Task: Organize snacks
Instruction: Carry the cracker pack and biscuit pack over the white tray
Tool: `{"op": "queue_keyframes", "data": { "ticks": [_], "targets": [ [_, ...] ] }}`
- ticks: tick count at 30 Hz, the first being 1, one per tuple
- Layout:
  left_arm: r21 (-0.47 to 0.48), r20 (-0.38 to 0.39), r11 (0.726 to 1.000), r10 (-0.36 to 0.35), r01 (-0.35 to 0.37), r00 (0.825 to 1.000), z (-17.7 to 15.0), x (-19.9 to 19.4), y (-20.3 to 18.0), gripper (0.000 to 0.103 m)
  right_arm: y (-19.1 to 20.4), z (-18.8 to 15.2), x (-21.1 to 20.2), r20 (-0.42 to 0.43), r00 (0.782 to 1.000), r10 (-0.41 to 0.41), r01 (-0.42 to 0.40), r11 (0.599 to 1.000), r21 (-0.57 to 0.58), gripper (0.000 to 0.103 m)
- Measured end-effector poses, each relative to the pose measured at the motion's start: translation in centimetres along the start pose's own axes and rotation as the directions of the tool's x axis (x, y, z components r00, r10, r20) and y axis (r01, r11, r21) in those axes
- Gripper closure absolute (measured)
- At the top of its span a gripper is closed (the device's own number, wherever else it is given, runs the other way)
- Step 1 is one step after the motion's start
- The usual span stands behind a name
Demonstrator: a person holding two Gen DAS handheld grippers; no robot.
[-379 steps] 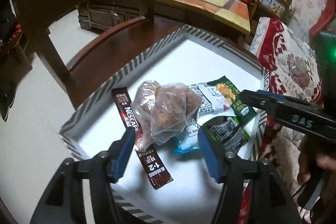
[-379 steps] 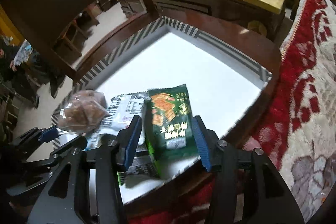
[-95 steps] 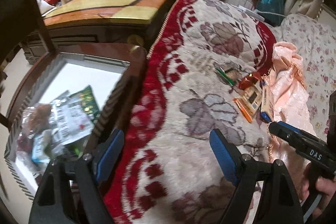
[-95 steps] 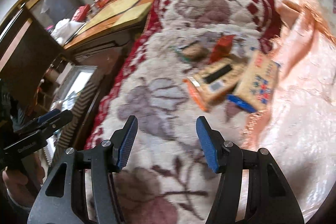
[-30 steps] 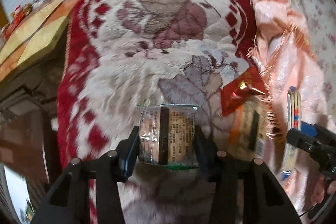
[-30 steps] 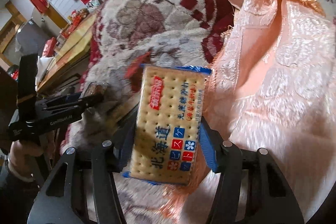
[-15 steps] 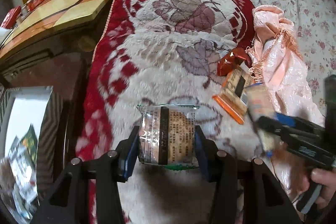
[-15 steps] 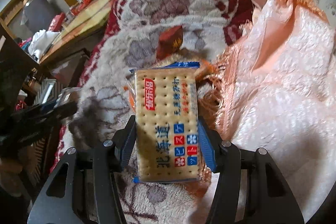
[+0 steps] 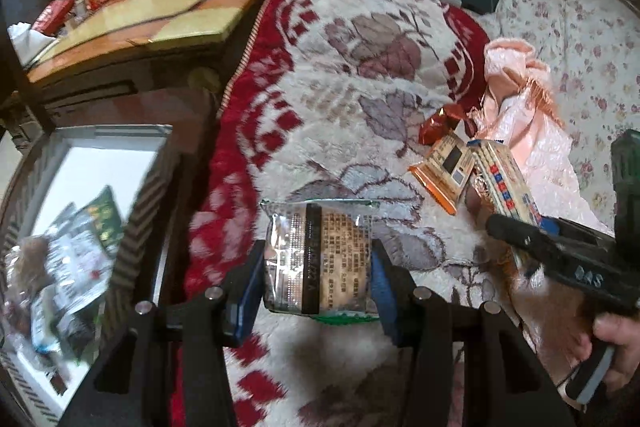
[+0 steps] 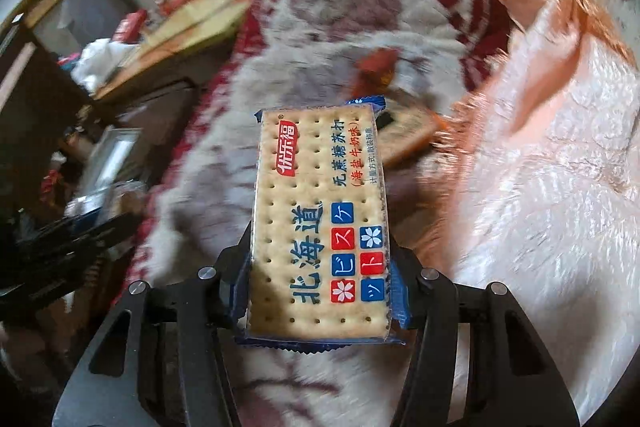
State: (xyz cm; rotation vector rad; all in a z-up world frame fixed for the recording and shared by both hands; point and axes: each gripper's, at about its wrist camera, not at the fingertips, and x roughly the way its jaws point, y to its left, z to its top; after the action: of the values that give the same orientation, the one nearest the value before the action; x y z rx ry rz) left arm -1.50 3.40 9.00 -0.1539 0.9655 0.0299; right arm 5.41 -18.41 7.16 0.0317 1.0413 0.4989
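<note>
My left gripper [image 9: 316, 277] is shut on a clear-wrapped cake packet [image 9: 320, 247] and holds it above the blanket. In the right wrist view my right gripper [image 10: 320, 267] grips a blue-edged cracker pack [image 10: 320, 203]; its jaws are closing a little on the pack between them. The left wrist view shows that same cracker pack [image 9: 502, 183] at the right, just above the right gripper's dark finger. An orange-edged packet [image 9: 440, 171] and a red foil packet [image 9: 440, 127] lie on the blanket. At the left, a white tray [image 9: 120, 155] holds several snack bags [image 9: 68, 247].
A red and cream floral blanket [image 9: 340, 67] covers the couch. Pink satin cloth [image 9: 520, 131] is bunched at the right. A wooden table [image 9: 152, 11] stands behind the tray. A person's hand [image 9: 616, 343] grips the right tool's handle.
Both grippers have carried their packets leftward across the blanket toward the tray. The tray and its snack bags have come into the left wrist view.
</note>
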Motion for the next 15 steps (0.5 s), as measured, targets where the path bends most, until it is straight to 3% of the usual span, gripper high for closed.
{"op": "queue_keyframes", "data": {
  "ticks": [15],
  "targets": [
    [-0.105, 0.072, 0.985, 0.144, -0.136, 0.987, -3.3, -5.4, 6.3, 0.051, 11.8, -3.2, 0.5, -0.065, 0.989, 0.135, -0.144, 0.976, -0.165, 0.049]
  ]
}}
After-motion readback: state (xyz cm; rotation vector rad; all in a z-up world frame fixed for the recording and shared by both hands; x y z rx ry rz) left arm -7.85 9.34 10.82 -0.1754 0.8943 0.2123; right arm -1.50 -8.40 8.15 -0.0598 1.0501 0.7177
